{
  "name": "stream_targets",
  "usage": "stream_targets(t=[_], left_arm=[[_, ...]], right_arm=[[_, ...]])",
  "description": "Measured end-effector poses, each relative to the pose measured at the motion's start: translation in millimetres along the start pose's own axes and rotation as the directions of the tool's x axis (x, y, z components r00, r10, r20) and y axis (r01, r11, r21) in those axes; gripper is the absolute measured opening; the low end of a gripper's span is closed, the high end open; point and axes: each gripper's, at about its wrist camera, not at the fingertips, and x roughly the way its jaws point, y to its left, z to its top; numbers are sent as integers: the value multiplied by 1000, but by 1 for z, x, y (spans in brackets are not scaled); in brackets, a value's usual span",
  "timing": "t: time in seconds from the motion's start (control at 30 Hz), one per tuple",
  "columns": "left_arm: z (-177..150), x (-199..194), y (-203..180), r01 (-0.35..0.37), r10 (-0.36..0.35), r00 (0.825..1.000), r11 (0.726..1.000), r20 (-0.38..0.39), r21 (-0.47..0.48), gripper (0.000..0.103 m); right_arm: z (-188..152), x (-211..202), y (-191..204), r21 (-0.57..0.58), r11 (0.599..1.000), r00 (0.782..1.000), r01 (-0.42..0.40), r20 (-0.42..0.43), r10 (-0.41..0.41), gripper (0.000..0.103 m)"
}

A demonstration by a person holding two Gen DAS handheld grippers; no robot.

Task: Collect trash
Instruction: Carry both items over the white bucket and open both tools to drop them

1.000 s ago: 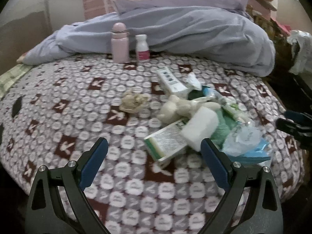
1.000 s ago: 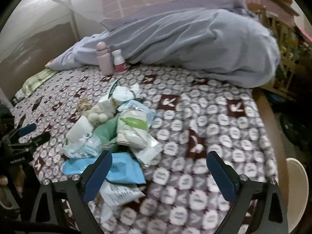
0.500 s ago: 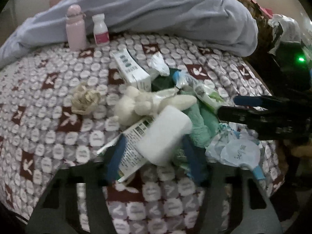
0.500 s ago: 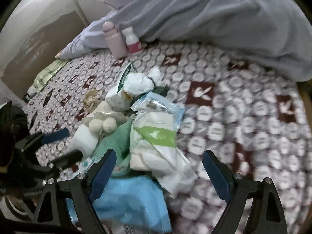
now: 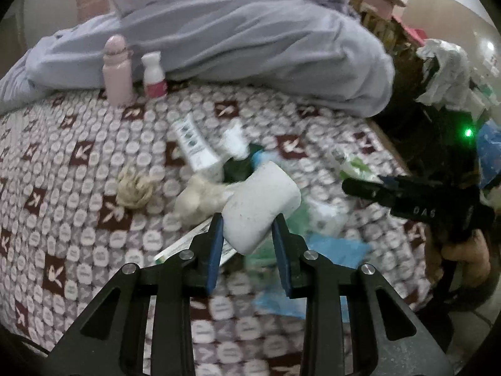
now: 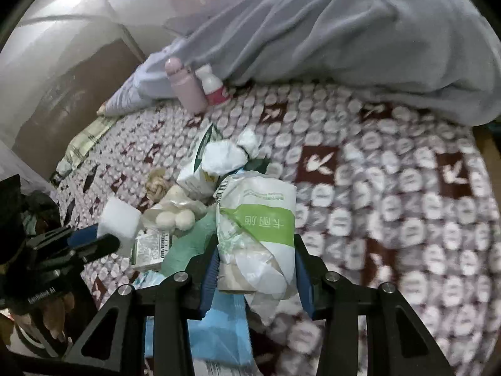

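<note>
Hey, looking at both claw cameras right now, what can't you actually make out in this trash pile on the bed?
- Blue plastic wrapper: right wrist view, mostly hidden behind the right claw and the white and green packet it grips.
- Small print on the white box: left wrist view, blurred and too small.
- Flat carton: left wrist view, covered by the left claw and its white foam block.

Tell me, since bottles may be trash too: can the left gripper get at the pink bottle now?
Probably not yet: the left gripper is closing on a white block. The pink bottle stands unobstructed.
</note>
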Motion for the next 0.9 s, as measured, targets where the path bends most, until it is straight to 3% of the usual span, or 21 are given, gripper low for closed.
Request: stream_targets(t=[0.4,0.67,0.9], left_arm=[[13,14,-123,61,-59,998,991,-18,119,28],[12,49,-217,131,-117,989,973,-85,191,28],[10,78,-295,198,-162,975,945,-154,259,28]], right_arm=[[-52,-86,-64,36,987,986,154,58,-156,42],[-91,-143,-136,129,943,948,307,53,-315,42],[-125,-181,-199,234,890,913,392,22,-408,42]])
